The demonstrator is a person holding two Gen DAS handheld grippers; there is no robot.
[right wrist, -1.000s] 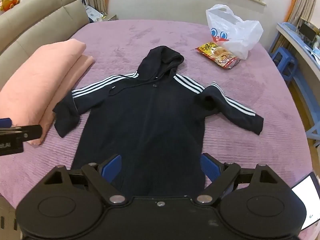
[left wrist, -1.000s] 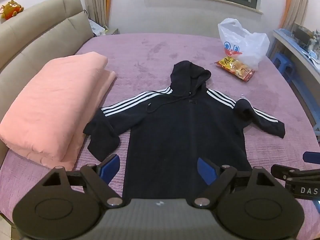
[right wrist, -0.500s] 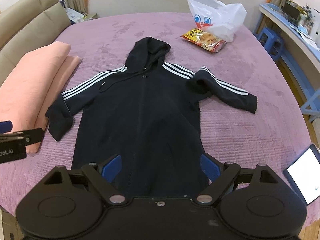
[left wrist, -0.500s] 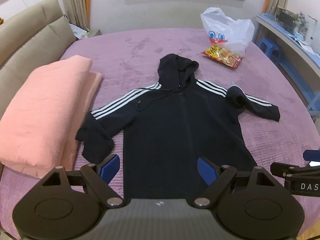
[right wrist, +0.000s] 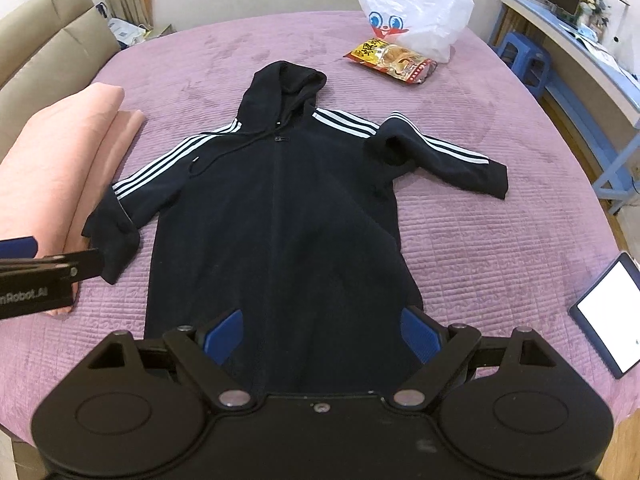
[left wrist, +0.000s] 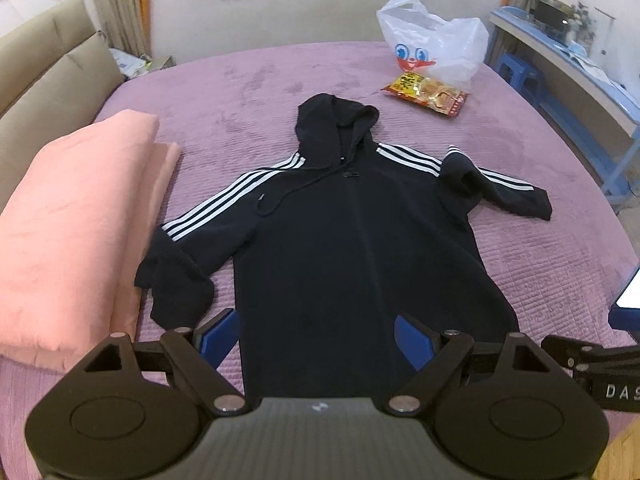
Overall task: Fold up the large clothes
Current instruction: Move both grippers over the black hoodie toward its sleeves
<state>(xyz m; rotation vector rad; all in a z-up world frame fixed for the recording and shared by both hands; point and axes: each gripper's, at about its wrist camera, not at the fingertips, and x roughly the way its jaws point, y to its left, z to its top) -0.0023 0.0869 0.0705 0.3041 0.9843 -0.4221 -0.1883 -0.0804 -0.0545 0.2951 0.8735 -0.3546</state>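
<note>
A black hoodie (left wrist: 344, 248) with white-striped sleeves lies flat, front up, on the purple bed, hood toward the window; it also shows in the right wrist view (right wrist: 280, 216). Both cuffs are bent back on themselves. My left gripper (left wrist: 318, 340) is open and empty, held above the hoodie's hem. My right gripper (right wrist: 320, 334) is open and empty, also above the hem, a little to the right of the left one. Part of the hem is hidden behind the gripper bodies.
A folded pink blanket (left wrist: 68, 232) lies along the bed's left side. A white plastic bag (left wrist: 436, 52) and a snack packet (left wrist: 426, 94) sit at the far right. A lit tablet (right wrist: 608, 312) lies at the bed's right edge. A blue shelf (left wrist: 568, 76) stands to the right.
Both grippers have drawn back and risen from the hoodie, so more of the bed shows. The view has shifted left to right a little. Both stay open.
</note>
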